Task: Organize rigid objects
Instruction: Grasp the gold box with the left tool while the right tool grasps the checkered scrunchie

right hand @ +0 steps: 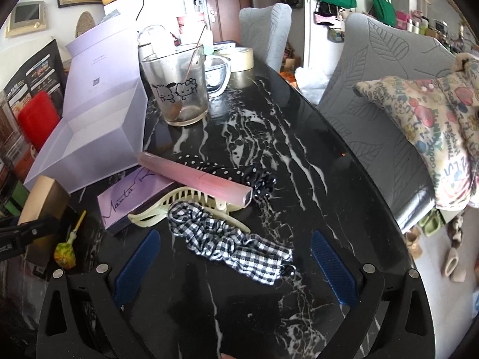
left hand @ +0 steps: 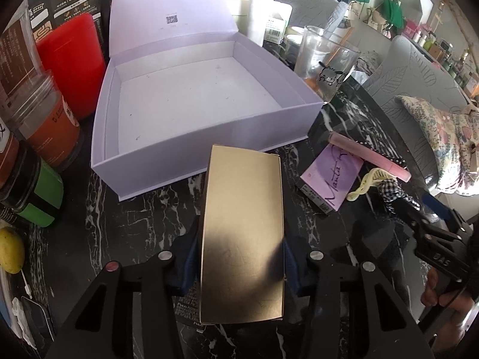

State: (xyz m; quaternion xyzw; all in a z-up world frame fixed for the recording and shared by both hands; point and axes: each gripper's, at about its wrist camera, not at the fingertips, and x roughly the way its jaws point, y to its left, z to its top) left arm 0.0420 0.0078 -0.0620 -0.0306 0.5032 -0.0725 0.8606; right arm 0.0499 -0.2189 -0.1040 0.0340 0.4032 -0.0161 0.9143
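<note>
My left gripper (left hand: 241,257) is shut on a gold box (left hand: 242,209), its blue pads pressed against the box's two long sides. The box is just in front of the open lavender box (left hand: 191,155), which holds nothing. In the right wrist view the gold box (right hand: 45,200) shows at the left edge. My right gripper (right hand: 235,269) is open wide over the black marble table (right hand: 269,137), with a gingham scrunchie (right hand: 233,245) lying between its fingers. Just beyond it lie a cream claw clip (right hand: 179,206), a pink tube (right hand: 194,176) and a purple card box (right hand: 131,197).
A glass mug (right hand: 179,89) with a stick in it stands behind the pink tube, beside the lavender box (right hand: 98,128). A lollipop (right hand: 64,254) lies at the left. A red canister (left hand: 71,62), jars (left hand: 51,125) and a lemon (left hand: 10,249) line the left side. Grey chairs stand at the right.
</note>
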